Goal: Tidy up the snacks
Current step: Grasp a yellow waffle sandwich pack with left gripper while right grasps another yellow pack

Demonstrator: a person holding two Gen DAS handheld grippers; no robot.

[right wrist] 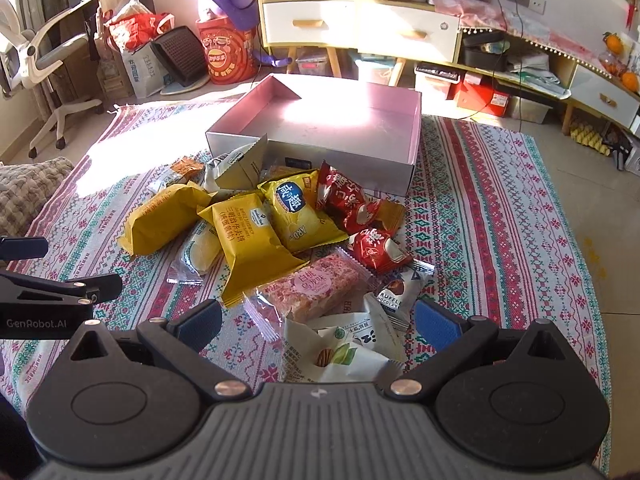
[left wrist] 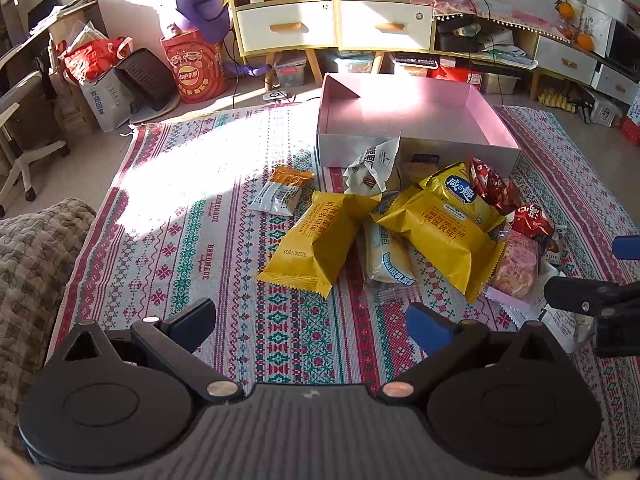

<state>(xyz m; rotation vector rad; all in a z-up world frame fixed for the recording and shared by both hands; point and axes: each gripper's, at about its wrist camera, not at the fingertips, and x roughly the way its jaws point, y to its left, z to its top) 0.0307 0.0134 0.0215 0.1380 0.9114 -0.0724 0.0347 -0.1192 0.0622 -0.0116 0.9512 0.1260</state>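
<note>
right under your right tongs [right wrist: 316,326] sits a white almond packet [right wrist: 332,354], with a truffle chocolate pouch [right wrist: 396,292] just beyond it and a pink pastry bar [right wrist: 316,284] in clear wrap touching both. those tongs are spread wide with nothing between the blue pads, hovering over the near edge of the pile. your left tongs [left wrist: 310,320] are wide too, holding nothing, over bare patterned rug [left wrist: 180,240] just short of the snacks.

the pile itself is heaped on the rug between you and the pink box [right wrist: 352,128]. two big yellow bags [right wrist: 256,240] lean on each other in the middle, one more yellow bag [right wrist: 164,216] off to the left side, and a yellow chip bag with a blue circle [right wrist: 296,208] behind them. red wrappers [right wrist: 352,200] are stacked on the right side, another small red one [right wrist: 376,248] just in front. a cream bread roll in clear wrap [right wrist: 200,254] is wedged under the yellow bags. a grey-white pouch [right wrist: 236,164] leans against the box's front wall, and a small orange-topped packet [left wrist: 280,196] lies apart on the left.

the box is open, sitting on the rug right behind the pile, sun hitting its floor. from here nothing shows inside it, though the near wall hides the front strip.

a quilted cushion [left wrist: 36,248] sits at the far left edge.
</note>
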